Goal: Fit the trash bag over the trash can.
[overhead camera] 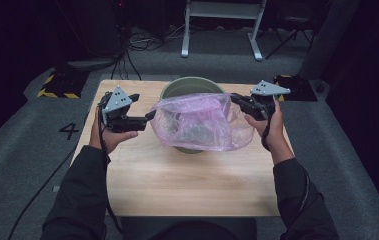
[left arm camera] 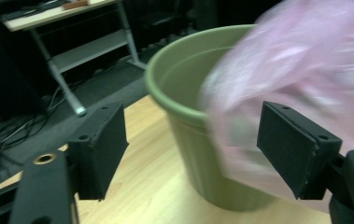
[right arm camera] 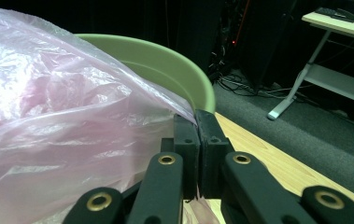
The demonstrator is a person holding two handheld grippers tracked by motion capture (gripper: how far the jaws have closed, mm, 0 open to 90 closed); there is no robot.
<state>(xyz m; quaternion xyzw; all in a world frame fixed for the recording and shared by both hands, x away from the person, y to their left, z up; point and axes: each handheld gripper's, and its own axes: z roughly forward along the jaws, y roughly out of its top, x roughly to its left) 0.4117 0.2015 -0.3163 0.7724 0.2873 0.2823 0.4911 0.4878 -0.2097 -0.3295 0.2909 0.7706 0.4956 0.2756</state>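
1. I am looking down on a wooden table (overhead camera: 187,185) where a green pot (overhead camera: 192,86) is standing near the far edge, midway between the two grippers.
2. A pink bag (overhead camera: 202,122) is draping over the pot's near rim and front, hiding most of its opening.
3. My right gripper (overhead camera: 237,100) is sitting at the right of the pot, and its jaws are pinching a corner of the bag right beside the rim.
4. In the right gripper view, the bag (right arm camera: 62,116) is stretching from the closed jaws across the pot (right arm camera: 174,70).
5. My left gripper (overhead camera: 149,116) is hovering at the left of the pot, with its jaws standing wide and gripping nothing.
6. In the left gripper view, the bag (left arm camera: 305,70) is blurring past behind one pad, and the pot (left arm camera: 184,107) is showing between the jaws.
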